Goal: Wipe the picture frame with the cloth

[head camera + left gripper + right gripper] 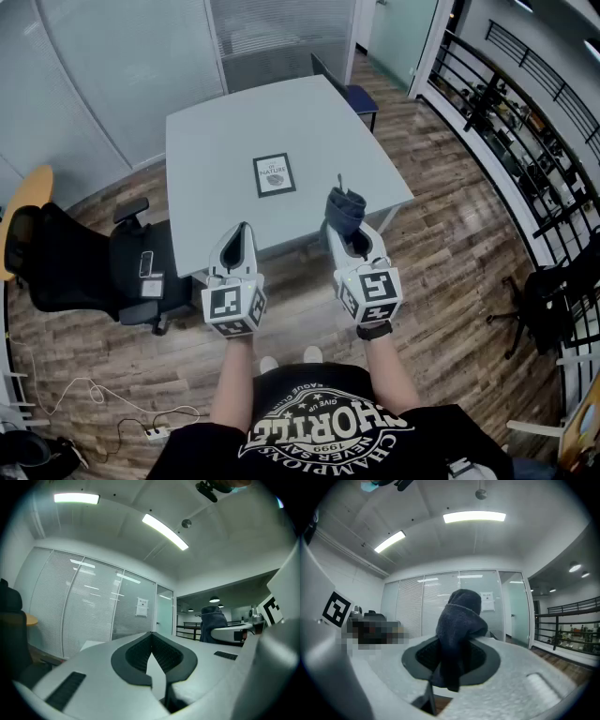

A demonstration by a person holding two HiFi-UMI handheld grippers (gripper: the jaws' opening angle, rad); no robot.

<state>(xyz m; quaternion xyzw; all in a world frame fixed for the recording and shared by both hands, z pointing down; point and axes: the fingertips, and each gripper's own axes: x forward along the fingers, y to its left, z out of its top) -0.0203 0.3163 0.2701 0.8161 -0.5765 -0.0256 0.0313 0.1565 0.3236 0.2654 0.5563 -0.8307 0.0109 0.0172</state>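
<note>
Closest in, held up before the chest: right gripper (452, 663) pinching dark cloth (459, 620), bunched above the jaws; left gripper (151, 637) pressed together, tips touching, nothing between. Well ahead, lying apparently flat near the middle of grey table (216, 141): frame (274, 174), untouched. Wiping not yet begun; left to do: reaching over and rubbing cloth across frame. Around the table: black chair (75, 272) at left, wood floor (450, 234), glass walls (112, 66) behind, black railing (534, 103) at right.
</note>
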